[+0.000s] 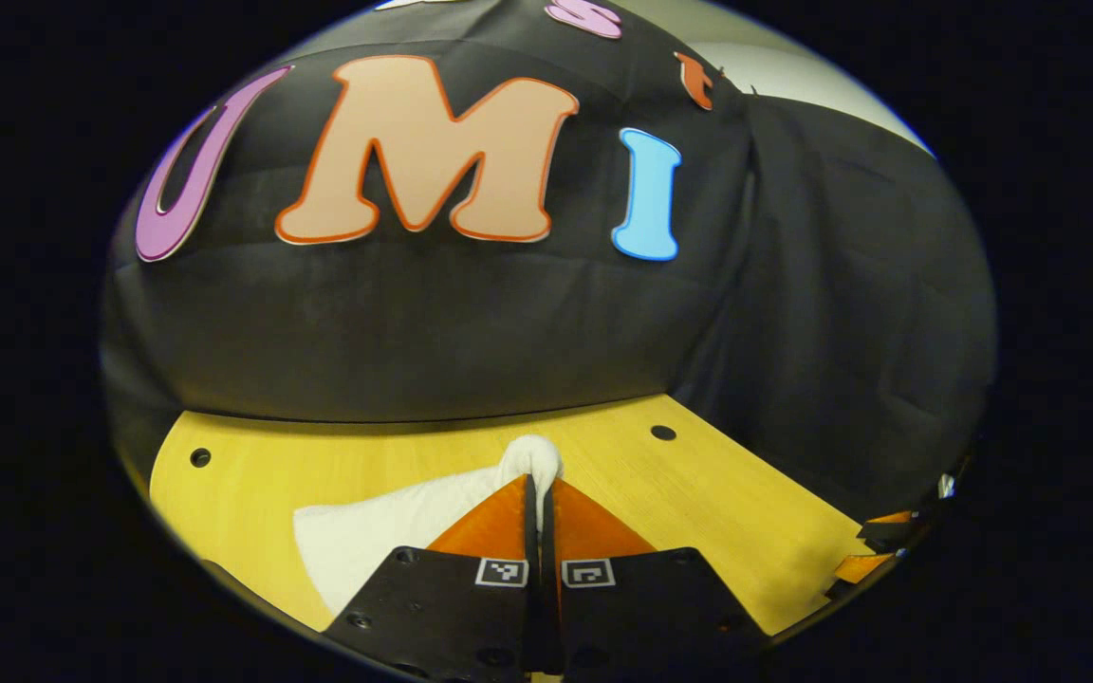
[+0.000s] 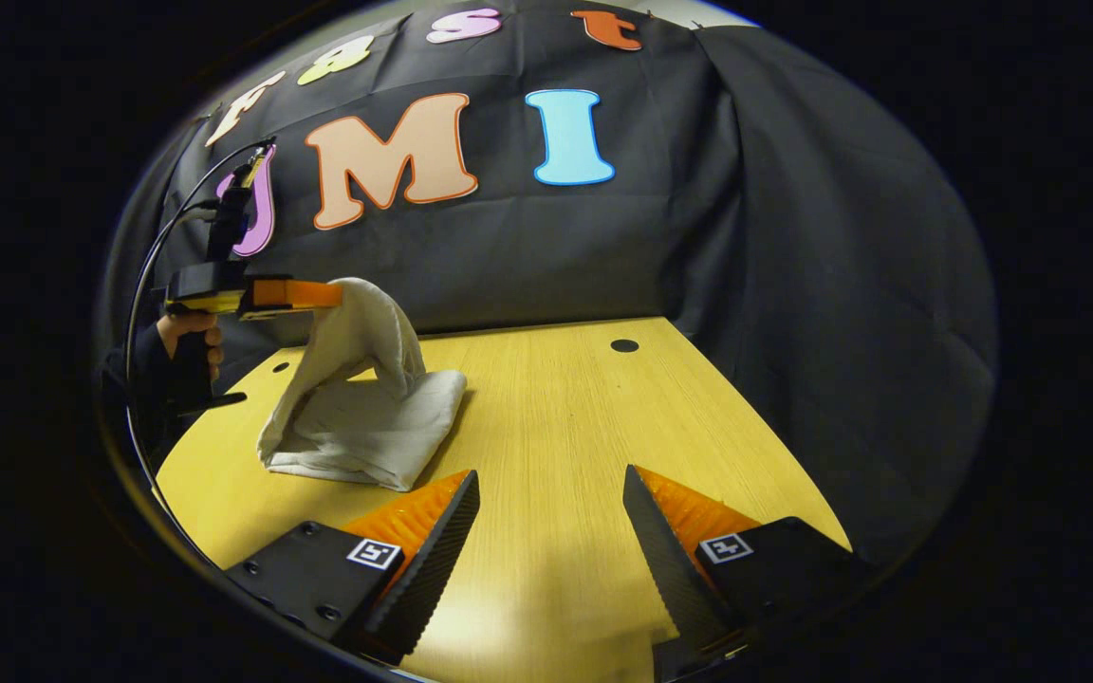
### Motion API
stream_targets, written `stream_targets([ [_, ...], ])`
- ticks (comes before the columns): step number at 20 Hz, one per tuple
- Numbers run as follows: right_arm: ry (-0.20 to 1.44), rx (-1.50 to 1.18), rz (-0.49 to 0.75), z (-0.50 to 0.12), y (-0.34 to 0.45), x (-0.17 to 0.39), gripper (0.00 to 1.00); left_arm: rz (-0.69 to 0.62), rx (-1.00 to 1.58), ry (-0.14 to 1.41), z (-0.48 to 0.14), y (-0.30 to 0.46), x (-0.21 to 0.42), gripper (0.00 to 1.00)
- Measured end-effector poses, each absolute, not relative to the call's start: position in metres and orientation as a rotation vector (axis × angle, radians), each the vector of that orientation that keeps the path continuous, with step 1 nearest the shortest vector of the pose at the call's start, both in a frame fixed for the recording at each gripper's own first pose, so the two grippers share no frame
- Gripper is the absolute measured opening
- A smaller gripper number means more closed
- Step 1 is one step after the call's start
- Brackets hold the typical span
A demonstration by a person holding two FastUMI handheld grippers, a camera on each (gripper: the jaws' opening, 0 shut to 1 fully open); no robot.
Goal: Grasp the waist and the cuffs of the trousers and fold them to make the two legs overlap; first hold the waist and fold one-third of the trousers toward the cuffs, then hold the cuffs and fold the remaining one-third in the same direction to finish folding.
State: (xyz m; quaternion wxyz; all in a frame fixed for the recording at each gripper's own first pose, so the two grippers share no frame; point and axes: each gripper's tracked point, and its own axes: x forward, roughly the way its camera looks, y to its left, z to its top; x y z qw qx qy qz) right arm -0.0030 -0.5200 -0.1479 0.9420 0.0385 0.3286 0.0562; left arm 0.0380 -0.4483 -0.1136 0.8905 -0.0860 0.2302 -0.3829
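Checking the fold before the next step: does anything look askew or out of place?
Nothing damaged. The left gripper holds one end of the white cloth trousers lifted off the yellow wooden table, mid-fold.

Trousers [image 2: 357, 417] on table [image 2: 556, 427] near its left edge, one end lifted off it in left gripper [image 2: 333, 294]; right gripper [image 2: 551, 489] over the near edge.

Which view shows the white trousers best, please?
The right gripper view: the whole trousers lie on the table, one end lifted by the left gripper. The left gripper view shows a pinched tuft and part of the cloth.
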Motion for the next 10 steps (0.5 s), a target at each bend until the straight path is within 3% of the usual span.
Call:
stream_targets([
  [10, 0.673, 0.065, 0.111, -0.152, -0.550, -0.007, 0.98, -0.871, -0.047, 0.631, -0.212, -0.489, -0.045, 0.00],
])
